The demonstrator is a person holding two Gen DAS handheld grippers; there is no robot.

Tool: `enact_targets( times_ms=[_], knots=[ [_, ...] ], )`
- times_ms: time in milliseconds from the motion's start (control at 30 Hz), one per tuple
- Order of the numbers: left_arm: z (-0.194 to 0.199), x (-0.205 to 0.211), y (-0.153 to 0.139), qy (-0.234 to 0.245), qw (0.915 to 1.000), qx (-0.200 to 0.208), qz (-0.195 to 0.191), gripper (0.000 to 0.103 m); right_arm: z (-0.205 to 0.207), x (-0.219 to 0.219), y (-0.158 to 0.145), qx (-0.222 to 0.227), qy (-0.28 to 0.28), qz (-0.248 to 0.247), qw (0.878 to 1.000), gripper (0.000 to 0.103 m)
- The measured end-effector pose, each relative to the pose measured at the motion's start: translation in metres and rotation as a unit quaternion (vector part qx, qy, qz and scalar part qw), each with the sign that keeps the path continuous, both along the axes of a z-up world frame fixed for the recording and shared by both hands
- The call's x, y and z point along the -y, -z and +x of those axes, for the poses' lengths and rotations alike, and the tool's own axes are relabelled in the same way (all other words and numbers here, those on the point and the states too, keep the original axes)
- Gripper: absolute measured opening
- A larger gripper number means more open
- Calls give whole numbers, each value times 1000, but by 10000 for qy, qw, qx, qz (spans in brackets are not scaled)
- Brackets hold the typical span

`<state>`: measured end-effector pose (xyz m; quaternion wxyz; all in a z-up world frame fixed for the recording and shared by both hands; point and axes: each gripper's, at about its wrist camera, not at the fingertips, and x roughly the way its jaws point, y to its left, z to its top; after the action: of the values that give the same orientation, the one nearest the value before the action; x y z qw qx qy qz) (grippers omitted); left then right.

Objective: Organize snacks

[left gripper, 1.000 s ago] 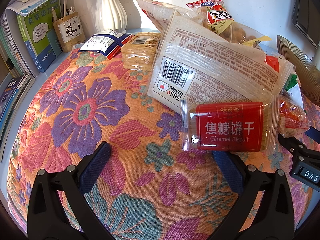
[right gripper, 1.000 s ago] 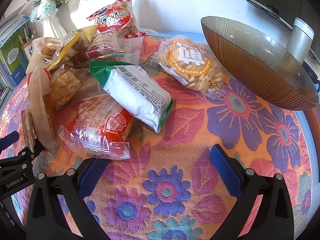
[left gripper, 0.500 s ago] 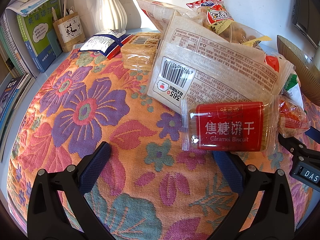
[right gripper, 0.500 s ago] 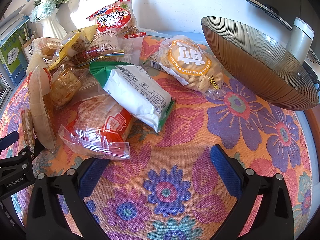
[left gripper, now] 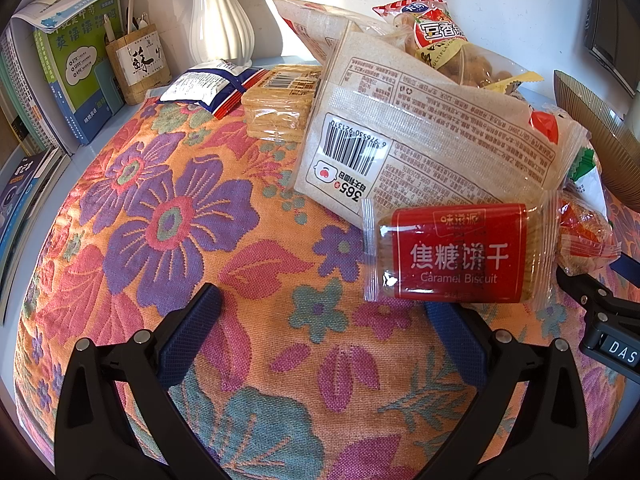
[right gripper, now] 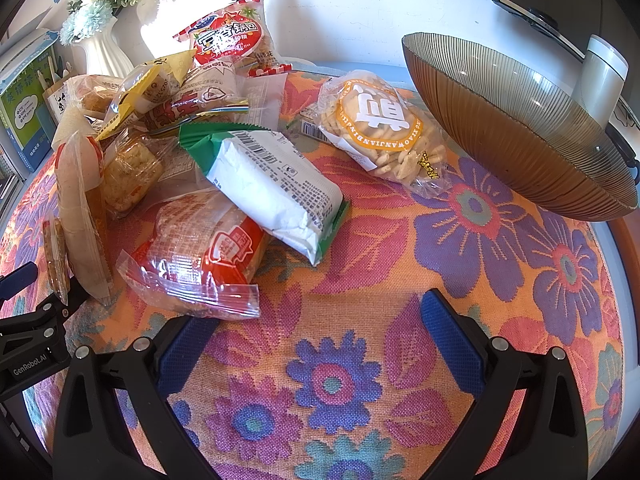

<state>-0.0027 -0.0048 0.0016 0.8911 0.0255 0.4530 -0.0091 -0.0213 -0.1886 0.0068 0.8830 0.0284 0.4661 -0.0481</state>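
Observation:
A pile of snack packets lies on a floral cloth. In the left wrist view a red caramel biscuit pack lies nearest, just beyond my right finger, leaning on a large beige packet. My left gripper is open and empty above the cloth. In the right wrist view a red-and-clear bread packet lies by my left finger, a white-and-green packet behind it, and an orange-labelled cracker bag beside a ribbed brown bowl. My right gripper is open and empty.
A white vase, a pen holder and books stand at the back left. A blue-and-white packet and a cracker stack lie behind. The other gripper shows at each view's edge.

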Motion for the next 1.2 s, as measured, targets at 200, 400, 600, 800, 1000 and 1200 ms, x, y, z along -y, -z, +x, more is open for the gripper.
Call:
enact_targets(
  times_ms=[200,400,600,800,1000,1200],
  knots=[
    [0,0,0,0,10000,0,1,100,0,0,0,0,0,0,10000,98],
    [0,0,0,0,10000,0,1,100,0,0,0,0,0,1,10000,98],
    [0,-2,0,-27,10000,-5,-16,100,0,0,0,0,8,-20,10000,98],
    [-5,-5,0,12,9999,-102,-50,100,-3,5,-1,-9,-202,150,9997,98],
    [-43,-8,-9,255,9983,-404,-335,100,-30,32,-15,-137,-1295,567,9899,98],
    [-44,8,-22,616,9945,-287,-801,100,-29,57,-52,216,-1686,1231,9777,98]
  ],
)
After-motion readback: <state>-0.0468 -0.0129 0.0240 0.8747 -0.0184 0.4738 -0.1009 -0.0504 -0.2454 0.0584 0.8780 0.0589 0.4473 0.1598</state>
